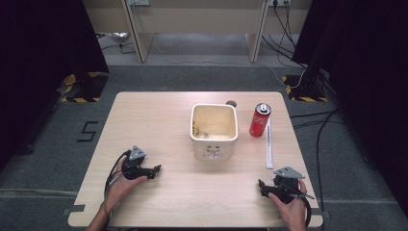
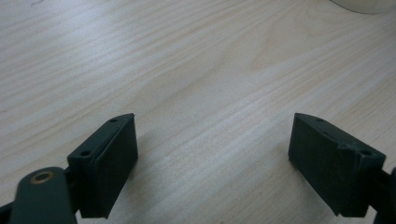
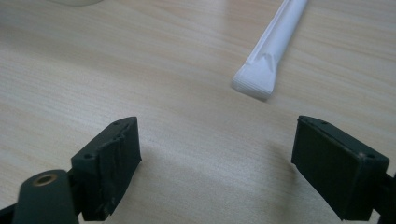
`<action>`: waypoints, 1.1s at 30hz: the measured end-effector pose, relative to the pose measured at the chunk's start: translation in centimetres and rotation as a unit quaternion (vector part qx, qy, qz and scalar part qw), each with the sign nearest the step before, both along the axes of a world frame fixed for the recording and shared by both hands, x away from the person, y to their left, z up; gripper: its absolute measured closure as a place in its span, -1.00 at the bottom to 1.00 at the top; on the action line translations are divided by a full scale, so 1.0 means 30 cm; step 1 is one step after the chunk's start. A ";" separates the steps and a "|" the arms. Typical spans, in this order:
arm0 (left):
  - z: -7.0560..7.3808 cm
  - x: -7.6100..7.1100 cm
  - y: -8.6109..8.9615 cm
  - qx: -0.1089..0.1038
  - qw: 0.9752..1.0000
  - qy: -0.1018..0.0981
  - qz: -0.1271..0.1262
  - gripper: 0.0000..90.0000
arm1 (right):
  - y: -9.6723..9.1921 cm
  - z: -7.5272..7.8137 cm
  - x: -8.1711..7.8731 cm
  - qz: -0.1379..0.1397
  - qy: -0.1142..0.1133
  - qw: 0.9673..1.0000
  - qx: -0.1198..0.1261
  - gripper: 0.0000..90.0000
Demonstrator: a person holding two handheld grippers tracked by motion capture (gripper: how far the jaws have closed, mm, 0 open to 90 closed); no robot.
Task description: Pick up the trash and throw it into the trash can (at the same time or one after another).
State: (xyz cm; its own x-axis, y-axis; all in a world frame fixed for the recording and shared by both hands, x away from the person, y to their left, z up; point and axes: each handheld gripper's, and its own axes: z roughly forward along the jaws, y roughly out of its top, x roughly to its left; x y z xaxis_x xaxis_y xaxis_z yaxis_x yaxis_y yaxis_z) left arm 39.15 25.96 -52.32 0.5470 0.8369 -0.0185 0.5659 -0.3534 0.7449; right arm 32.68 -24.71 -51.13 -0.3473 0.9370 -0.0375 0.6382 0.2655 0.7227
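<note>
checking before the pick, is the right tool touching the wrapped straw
Apart. The right gripper view shows bare table between the open right tool and the wrapped straw.

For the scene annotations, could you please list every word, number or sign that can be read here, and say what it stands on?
"5": black mark on the grey floor, left of the table.
Red can: white lettering on its side, too small and blurred to read.
Paper-wrapped straw: faint print in the high view, unreadable.
White bin: no text.
</note>
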 end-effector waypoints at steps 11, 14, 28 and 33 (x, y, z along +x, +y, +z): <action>0.000 0.000 0.000 0.000 1.000 0.000 0.000 -0.67 | 0.000 0.082 0.004 0.002 -0.026 1.000 0.006 -0.66; 0.000 0.000 0.000 0.000 1.000 0.000 0.000 -0.67 | 0.005 0.119 0.013 0.003 -0.037 0.999 0.005 -0.66; 0.000 0.000 0.000 0.000 1.000 0.000 0.000 -0.66 | 0.031 0.235 0.083 0.005 -0.066 0.998 0.004 -0.66; 0.000 0.000 0.000 0.000 1.000 0.000 0.000 -0.67 | 0.040 0.270 0.118 0.005 -0.072 0.997 0.007 -0.66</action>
State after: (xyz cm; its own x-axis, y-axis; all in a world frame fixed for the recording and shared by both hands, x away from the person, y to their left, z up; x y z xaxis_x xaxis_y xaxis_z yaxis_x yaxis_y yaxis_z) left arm 39.15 25.96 -52.32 0.5467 0.8371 -0.0182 0.5658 -0.3533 0.7450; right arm 36.22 -23.53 -43.02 -0.3490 0.9341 -0.0754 0.5246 0.2614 0.8102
